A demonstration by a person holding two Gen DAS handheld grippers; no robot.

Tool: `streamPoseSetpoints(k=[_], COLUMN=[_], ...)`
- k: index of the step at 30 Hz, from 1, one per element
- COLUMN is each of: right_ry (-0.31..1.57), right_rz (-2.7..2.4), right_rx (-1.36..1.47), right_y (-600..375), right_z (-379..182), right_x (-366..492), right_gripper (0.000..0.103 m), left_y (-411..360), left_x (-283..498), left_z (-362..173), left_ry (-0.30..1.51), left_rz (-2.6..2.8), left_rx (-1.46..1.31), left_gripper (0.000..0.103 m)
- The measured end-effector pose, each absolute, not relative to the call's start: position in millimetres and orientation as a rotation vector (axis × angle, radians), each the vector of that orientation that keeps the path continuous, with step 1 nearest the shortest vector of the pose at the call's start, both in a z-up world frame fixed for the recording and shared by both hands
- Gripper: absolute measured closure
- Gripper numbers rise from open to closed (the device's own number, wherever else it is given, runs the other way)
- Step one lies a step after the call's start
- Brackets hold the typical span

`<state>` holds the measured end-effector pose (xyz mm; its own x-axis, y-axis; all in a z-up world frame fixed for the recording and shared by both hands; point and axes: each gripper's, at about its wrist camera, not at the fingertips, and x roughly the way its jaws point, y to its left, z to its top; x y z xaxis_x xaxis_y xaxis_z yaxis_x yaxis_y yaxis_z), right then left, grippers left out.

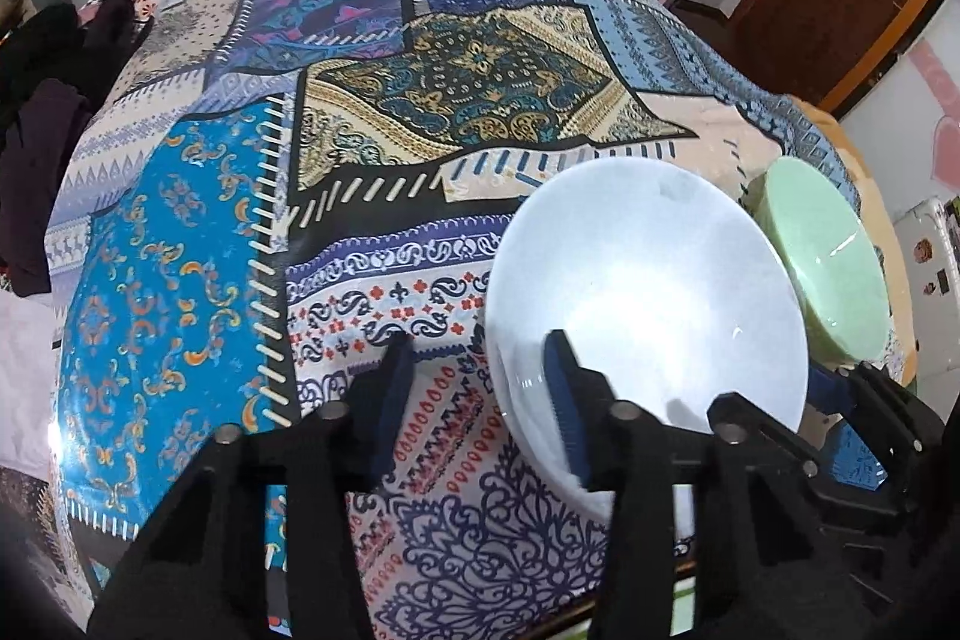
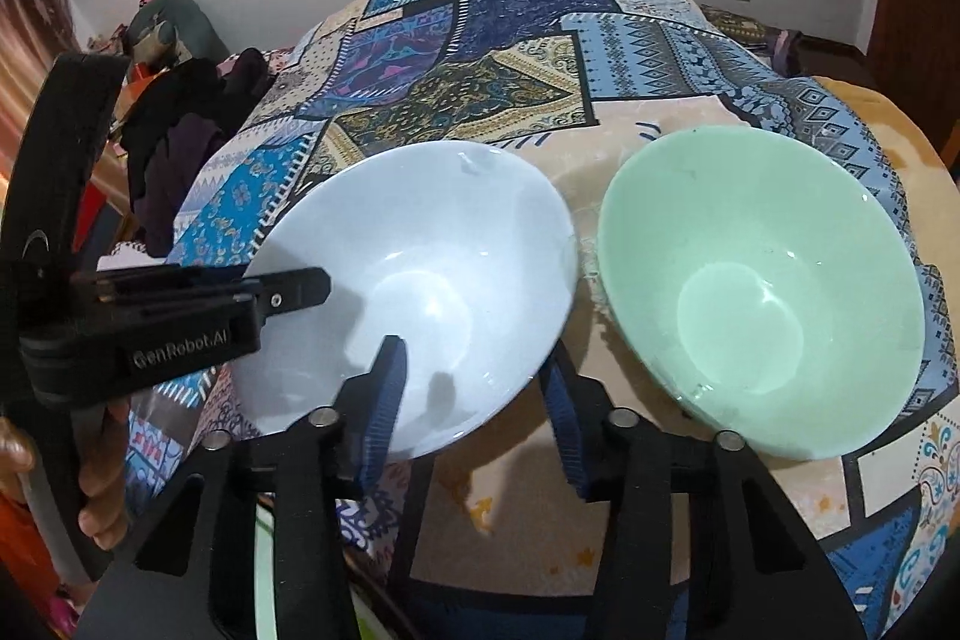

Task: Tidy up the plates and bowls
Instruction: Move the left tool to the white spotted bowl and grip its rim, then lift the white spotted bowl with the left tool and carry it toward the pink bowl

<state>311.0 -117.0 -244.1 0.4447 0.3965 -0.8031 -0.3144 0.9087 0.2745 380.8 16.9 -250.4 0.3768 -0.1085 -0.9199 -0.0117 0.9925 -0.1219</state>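
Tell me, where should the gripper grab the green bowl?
Best bet: pinch the green bowl by its thin rim, one finger inside and one outside, on the near edge facing the right gripper. Its walls flare too wide to squeeze around. The white bowl crowds its left side, so come from the front.

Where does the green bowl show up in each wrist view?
Left wrist: the green bowl is at the right edge, partly hidden behind the white bowl.
Right wrist: the green bowl fills the right half, fully visible, right of the white bowl.
Shared landmark: the white bowl, with the patchwork cloth under both.
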Motion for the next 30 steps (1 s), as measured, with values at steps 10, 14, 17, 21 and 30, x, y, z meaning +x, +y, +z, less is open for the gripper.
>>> streamPoseSetpoints(k=[10, 14, 17, 21, 30], right_ry=[1.047, 1.045, 1.042, 1.033, 1.053], right_rz=[0.469, 0.498, 0.52, 0.515, 0.483], right_rx=[0.128, 0.1, 0.079, 0.053, 0.038], right_y=[-119, -112, -108, -106, -101], right_z=[-244, -241, -239, -237, -246], right_x=[308, 298, 290, 288, 310], right_gripper=[0.075, 0.075, 0.075, 0.075, 0.075], left_y=[5, 9, 13, 17, 18], left_x=[374, 362, 349, 332, 327], left_z=[-254, -248, -242, -238, -240], left_ry=[1.192, 1.194, 1.188, 1.178, 1.164], left_rz=[-0.1, -0.1, -0.101, -0.103, -0.103], left_rx=[-0.057, -0.061, -0.05, -0.034, -0.036], left_gripper=[0.089, 0.089, 0.088, 0.087, 0.086])
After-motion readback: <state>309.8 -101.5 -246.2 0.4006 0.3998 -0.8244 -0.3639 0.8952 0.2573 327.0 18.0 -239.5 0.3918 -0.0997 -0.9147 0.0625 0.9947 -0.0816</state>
